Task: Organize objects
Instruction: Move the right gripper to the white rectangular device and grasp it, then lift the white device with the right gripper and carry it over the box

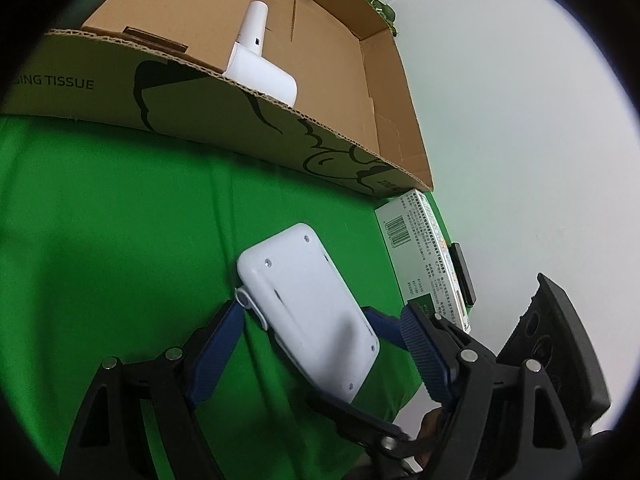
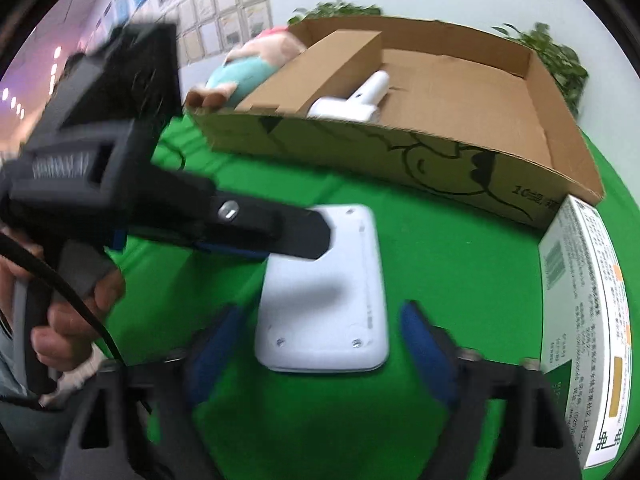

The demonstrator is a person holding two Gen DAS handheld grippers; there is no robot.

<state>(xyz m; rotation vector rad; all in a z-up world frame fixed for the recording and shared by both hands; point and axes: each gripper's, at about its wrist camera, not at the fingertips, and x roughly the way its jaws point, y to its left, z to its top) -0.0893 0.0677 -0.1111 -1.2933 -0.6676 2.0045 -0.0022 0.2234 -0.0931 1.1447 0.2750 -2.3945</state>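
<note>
1. Green cloth (image 1: 100,220) covers the work surface, with a pale wall behind and framed sheets on a far wall in the right wrist view.
2. Landmark: the open cardboard box (image 2: 460,176). A white handheld appliance (image 2: 360,100) already lies inside it, and a plush toy (image 2: 248,64) sits just beyond its far left corner.
3. On the cloth in front of the box lies the white flat device (image 2: 332,292), screw side up; a printed green-and-white carton (image 2: 580,320) lies at the box's right near corner.
4. Left gripper (image 1: 316,340) straddles the device, blue pads either side; whether they grasp it I cannot tell.
5. Right gripper (image 2: 320,352) hangs released, jaws wide, just short of the device's near end.
6. Step in hand, as I judge it: picking up the device. Next it needs a firm pinch, then a lift over the box's front wall.
7. Writing: "…GING TISSUE" on the box front; the carton shows a barcode and small print too fine to read.
</note>
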